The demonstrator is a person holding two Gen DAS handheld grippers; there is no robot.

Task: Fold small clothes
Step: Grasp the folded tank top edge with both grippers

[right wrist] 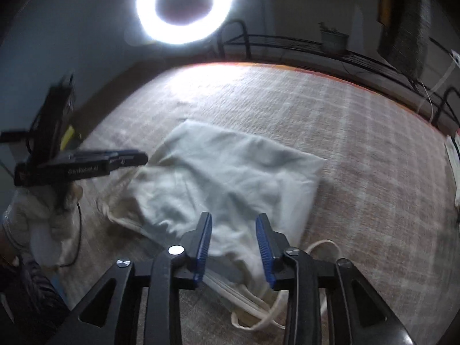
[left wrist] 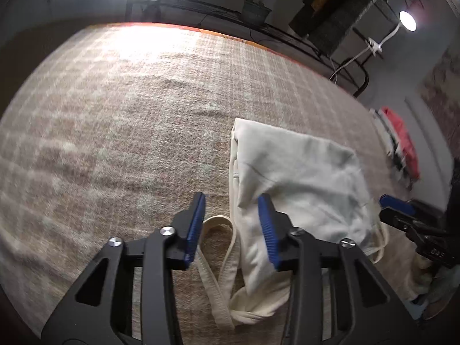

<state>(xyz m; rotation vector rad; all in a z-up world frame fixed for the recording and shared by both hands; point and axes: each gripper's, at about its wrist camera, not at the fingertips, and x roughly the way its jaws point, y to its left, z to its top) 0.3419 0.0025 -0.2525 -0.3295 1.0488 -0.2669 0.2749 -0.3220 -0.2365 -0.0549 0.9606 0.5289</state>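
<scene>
A small cream garment (left wrist: 299, 178) lies folded over on the checked beige cover (left wrist: 115, 120), with its waistband loop (left wrist: 221, 247) and drawstrings trailing at the near end. My left gripper (left wrist: 231, 227) is open and empty, hovering over the waistband at the garment's left edge. My right gripper (right wrist: 233, 241) is open and empty above the garment's near end (right wrist: 230, 178), with white drawstrings (right wrist: 319, 247) under it. The right gripper shows at the right edge of the left wrist view (left wrist: 402, 215). The left gripper shows at the left of the right wrist view (right wrist: 86, 162).
A ring light (right wrist: 184, 3) glares over the far edge of the cover. A black metal rail (right wrist: 316, 49) runs behind it. Red and white clothes (left wrist: 399, 141) lie at the far right. A lamp (left wrist: 407, 20) shines at the upper right.
</scene>
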